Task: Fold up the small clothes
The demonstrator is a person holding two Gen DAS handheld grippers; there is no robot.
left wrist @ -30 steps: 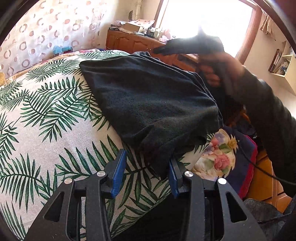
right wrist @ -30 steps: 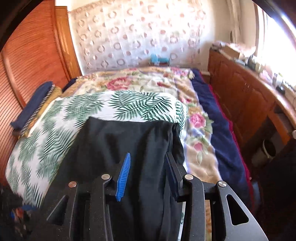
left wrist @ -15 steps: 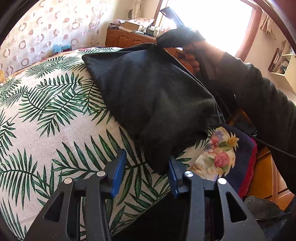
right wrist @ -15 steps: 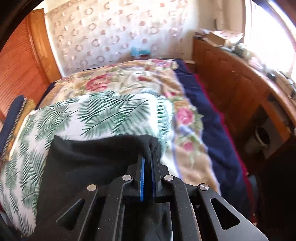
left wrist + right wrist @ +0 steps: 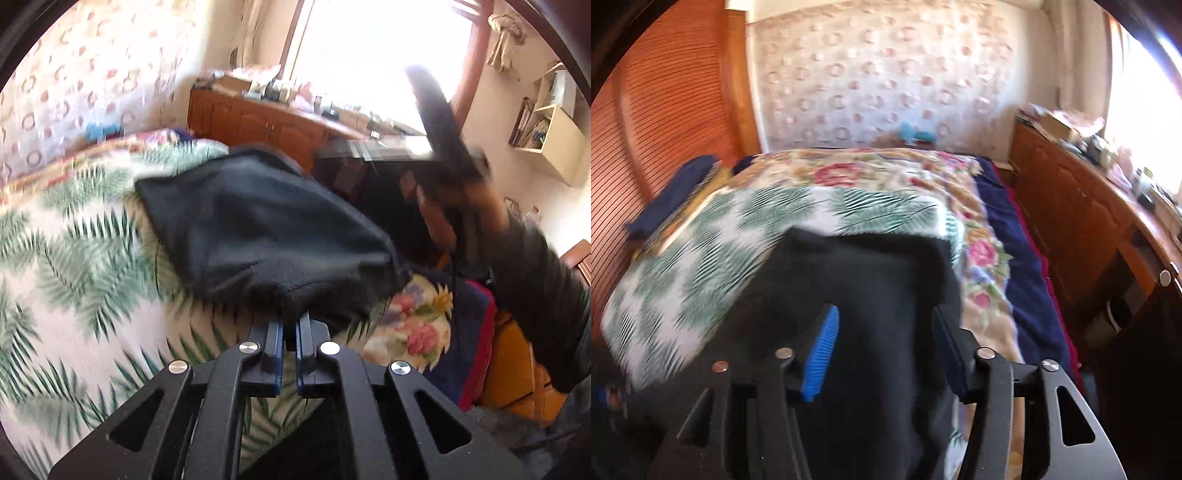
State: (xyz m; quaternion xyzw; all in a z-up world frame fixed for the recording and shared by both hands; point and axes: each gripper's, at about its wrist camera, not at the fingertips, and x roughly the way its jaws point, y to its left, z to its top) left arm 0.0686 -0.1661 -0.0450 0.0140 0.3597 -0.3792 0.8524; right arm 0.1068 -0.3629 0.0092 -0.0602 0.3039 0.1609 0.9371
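Black garment (image 5: 266, 229): lying across the palm-leaf cover (image 5: 74, 258) on my bed (image 5: 1004, 236), near its edge. My left tool (image 5: 290, 325): jaws having just closed, pinching the garment's near hem. My right tool (image 5: 886, 332): jaws having just been opening, standing apart over the cloth, not gripping. My right hand (image 5: 458, 199) is blurring, raised beside the garment.

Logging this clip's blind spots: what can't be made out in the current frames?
- Left wrist view: right gripper is motion-blurred against window glare.
- Left wrist view: pinched garment edge sits behind the left gripper fingers.
- Right wrist view: garment's near end is hidden under the right gripper.
- Both views: garment type unreadable.
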